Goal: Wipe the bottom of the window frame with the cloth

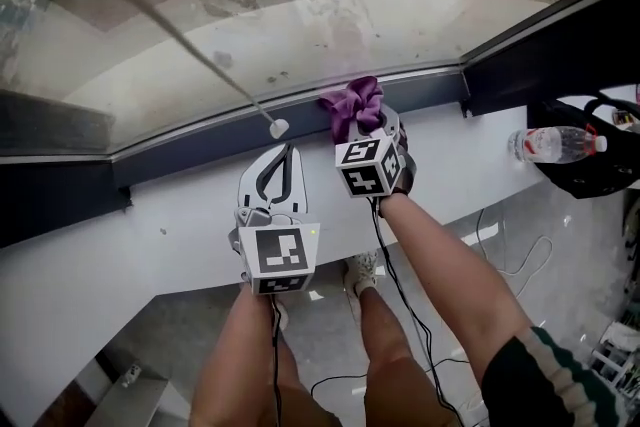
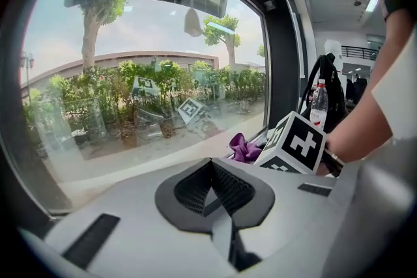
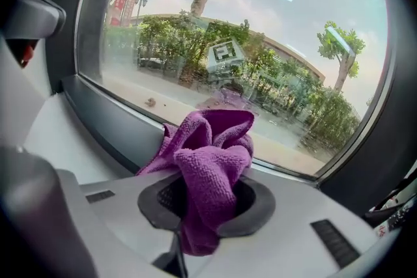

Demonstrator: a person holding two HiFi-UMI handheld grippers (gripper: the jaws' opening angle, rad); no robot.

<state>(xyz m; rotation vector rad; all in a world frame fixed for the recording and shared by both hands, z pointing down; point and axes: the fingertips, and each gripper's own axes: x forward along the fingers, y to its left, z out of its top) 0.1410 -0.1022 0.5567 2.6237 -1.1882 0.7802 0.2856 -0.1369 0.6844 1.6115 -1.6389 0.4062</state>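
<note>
Gripping the soft, surely light purple microfibre cloth [image 1: 352, 105] mid-bunch, the right gripper [image 1: 375, 133] holds it on the dark window frame's bottom rail [image 1: 190, 143] at twelve o'clock; left gripper [image 1: 283, 155], seven o'clock, clenched empty.

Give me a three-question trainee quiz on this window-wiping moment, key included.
1. True or false: the left gripper holds the cloth.
2. What grips the cloth? A) the right gripper B) a bare hand C) nothing, it lies loose.
3. Fill in: the water bottle lies on the sill to the person's ____.
Key: 1 false, its jaws are shut and empty; 2 A; 3 right.
</note>
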